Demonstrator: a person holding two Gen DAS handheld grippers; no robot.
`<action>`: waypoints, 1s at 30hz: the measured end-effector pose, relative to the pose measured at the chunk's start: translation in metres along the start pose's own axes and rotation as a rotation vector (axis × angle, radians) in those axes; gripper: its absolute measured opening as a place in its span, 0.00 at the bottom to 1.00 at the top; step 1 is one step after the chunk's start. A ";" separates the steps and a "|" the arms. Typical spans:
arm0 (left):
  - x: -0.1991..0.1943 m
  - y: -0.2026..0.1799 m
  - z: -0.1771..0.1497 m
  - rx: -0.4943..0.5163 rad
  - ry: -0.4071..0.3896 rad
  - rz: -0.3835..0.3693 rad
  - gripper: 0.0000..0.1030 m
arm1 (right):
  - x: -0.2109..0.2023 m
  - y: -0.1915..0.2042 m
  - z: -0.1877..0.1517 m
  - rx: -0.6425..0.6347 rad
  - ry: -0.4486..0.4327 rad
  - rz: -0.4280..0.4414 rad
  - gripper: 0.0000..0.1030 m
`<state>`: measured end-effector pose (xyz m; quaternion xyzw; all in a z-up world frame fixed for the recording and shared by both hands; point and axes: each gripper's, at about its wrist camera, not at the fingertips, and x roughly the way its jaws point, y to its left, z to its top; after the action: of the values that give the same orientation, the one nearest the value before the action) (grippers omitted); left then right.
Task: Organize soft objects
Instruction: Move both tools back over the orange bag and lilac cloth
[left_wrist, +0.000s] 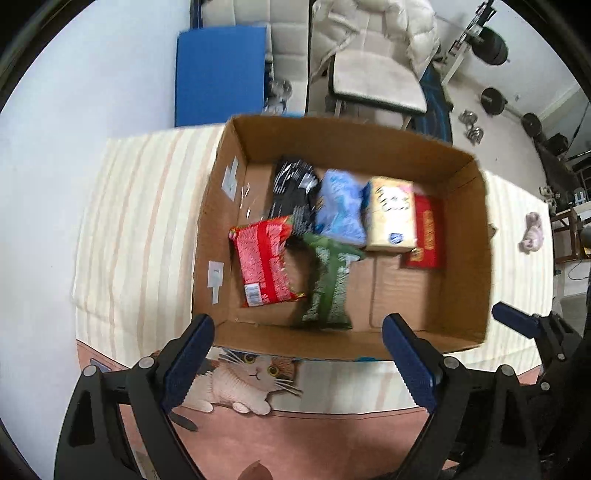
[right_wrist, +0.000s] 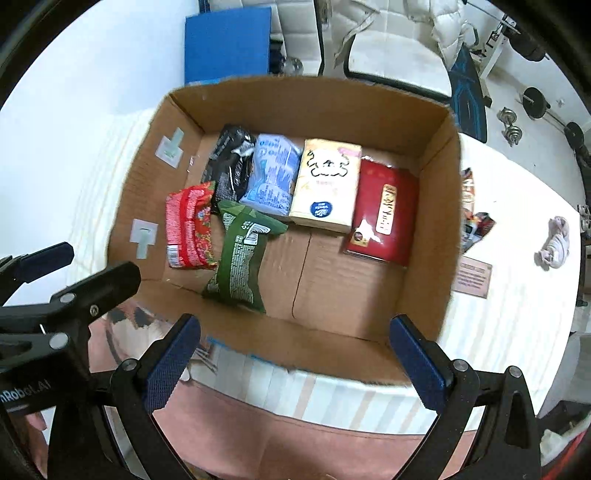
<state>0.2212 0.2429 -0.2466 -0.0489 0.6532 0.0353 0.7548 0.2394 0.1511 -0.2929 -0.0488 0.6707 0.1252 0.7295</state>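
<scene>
1. Ahead of both my claws sits the open brown cardboard box (right_wrist: 439, 206). In it lie the red crinkly snack packet (right_wrist: 190, 225), the dark green foil packet (right_wrist: 240, 254), the black packet (right_wrist: 231, 162), the pale blue soft pack (right_wrist: 273, 173), the cream tissue pack (right_wrist: 327, 184) and the dark red pouch (right_wrist: 384, 210).
2. The box floor nearest my claws, right of the green packet, is bare cardboard; its near wall stands between my fingertips and the packets.
3. My left claw (left_wrist: 299, 358) is released, jaws wide, nothing between them; my right claw (right_wrist: 295, 354) likewise.
4. Right of my right claw, beyond the box wall, a crumpled pinkish cloth (right_wrist: 554, 243) lies on the striped cream tablecloth (right_wrist: 517, 314).
5. A colourful packet (right_wrist: 472, 218) is half hidden behind that wall; the left view is motion-blurred.
</scene>
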 end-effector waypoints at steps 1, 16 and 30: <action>-0.007 -0.005 0.000 0.006 -0.016 0.002 0.91 | -0.004 -0.002 -0.004 0.003 -0.008 0.006 1.00; -0.015 -0.196 0.072 0.183 -0.037 -0.082 0.91 | -0.096 -0.216 -0.043 0.357 -0.148 0.025 1.00; 0.175 -0.323 0.108 -0.004 0.277 -0.037 0.90 | -0.036 -0.420 -0.035 0.516 -0.041 -0.097 1.00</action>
<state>0.3902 -0.0663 -0.3955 -0.0667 0.7500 0.0155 0.6578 0.3069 -0.2663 -0.3010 0.1092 0.6622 -0.0840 0.7365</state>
